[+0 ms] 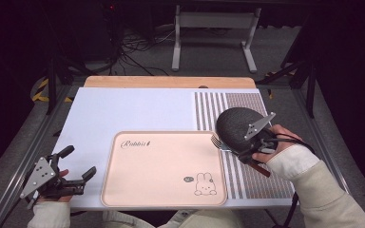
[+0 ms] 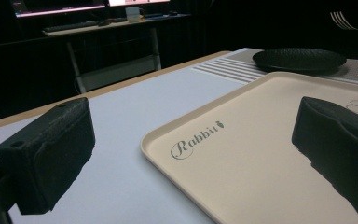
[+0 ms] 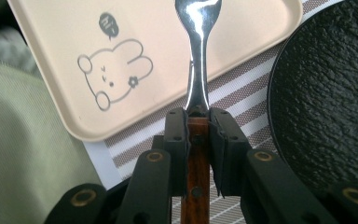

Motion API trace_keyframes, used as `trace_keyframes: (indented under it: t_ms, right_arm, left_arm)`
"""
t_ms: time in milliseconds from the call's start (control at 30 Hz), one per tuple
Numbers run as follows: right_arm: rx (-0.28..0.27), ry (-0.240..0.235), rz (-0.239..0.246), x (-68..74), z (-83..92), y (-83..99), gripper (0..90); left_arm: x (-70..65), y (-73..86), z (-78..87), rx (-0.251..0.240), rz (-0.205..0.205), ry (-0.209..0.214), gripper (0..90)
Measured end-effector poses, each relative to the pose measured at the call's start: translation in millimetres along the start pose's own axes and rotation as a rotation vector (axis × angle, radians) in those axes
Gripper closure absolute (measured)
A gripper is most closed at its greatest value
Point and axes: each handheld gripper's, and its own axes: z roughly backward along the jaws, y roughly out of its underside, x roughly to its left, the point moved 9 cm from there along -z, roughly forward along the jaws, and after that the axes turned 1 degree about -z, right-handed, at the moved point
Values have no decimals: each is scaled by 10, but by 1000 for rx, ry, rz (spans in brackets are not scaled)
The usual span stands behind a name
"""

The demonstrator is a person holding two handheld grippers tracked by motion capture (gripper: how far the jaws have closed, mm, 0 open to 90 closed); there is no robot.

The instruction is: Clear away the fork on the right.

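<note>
Right gripper (image 3: 198,119) clenches a wooden-handled fork (image 3: 198,70), dark plate (image 3: 326,93) beside it; left gripper (image 1: 78,166) stands released.

We see a dim room around the white-topped bench (image 1: 123,109) with its pale wooden far edge. Beyond it lies a grey carpeted floor (image 1: 275,47) with tangled black cables (image 1: 133,50) and a white metal desk frame (image 1: 214,33). A lit monitor strip (image 2: 60,9) glows above a dark desk.

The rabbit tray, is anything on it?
Empty: the tray shows bare surface besides its print; the fork sits clamped in the right gripper.
</note>
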Motion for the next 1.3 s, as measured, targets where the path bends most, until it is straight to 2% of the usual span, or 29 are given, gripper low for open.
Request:
trace_keyframes:
  t_ms: [67,367,667,800,833,900,967,1133,1300]
  right_arm:
    - [-2,-2,-25,25,9,-29,784]
    - [-32,51,-135,71,47,-170,785]
    - [-52,59,-236,148,5,-324,784]
    - [-42,63,-298,155,-19,-355,784]
    - [-42,63,-298,155,-19,-355,784]
    - [-23,111,-348,135,-38,-353,784]
    - [-22,117,-376,139,-48,-366,784]
    - [6,105,-390,147,-89,-378,783]
    - [10,108,-401,159,-151,-436,784]
  left_arm:
    - [0,0,-1,0,0,1,0]
    - [-3,-1,-4,-2,0,2,0]
    - [-4,-2,-4,-2,1,3,0]
    - [-5,-2,-5,-3,1,4,0]
    - [-5,-2,-5,-3,1,4,0]
    - [-5,-1,-7,-2,0,5,0]
    - [-6,-1,-7,-2,1,6,0]
    - [-5,-1,-11,-5,4,5,0]
    - [-7,-1,-9,-2,2,7,0]
